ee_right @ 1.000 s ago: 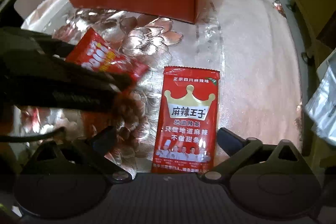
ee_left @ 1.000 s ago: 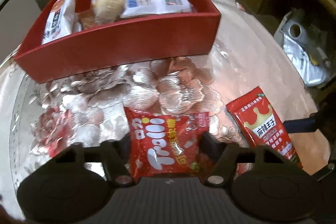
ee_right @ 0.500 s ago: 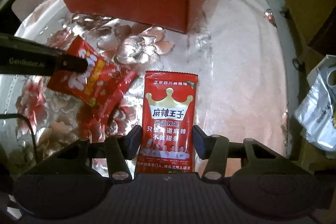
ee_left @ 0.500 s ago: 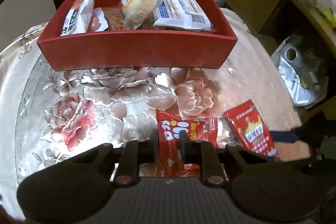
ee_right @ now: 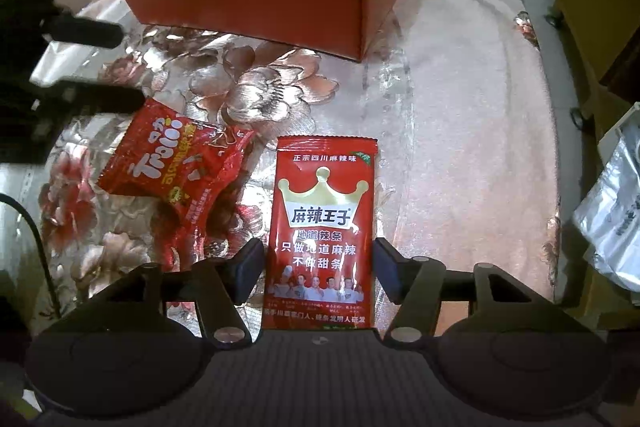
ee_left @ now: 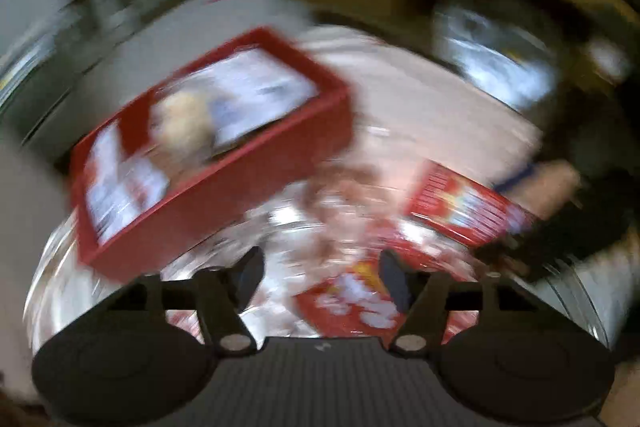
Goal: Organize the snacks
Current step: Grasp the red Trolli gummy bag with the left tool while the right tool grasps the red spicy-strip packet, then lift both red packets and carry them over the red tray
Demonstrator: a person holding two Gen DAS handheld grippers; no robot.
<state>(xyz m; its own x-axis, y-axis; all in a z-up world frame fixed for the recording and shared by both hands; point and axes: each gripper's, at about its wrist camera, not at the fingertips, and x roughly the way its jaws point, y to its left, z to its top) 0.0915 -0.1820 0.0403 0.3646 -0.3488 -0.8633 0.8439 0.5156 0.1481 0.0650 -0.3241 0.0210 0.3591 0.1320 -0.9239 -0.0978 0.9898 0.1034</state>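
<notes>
Left gripper [ee_right: 120, 67] has released the Trolli bag [ee_right: 176, 159], jaws opening, right gripper [ee_right: 318, 267] opening around crown packet [ee_right: 324, 219]

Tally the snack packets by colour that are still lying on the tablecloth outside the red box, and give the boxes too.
Red packets on the cloth: 2, the crown-printed packet and the crumpled Trolli packet
Packets of any other colour on the cloth: 0
Red boxes: 1, the red box, already holding several packets
Total: 3
</notes>
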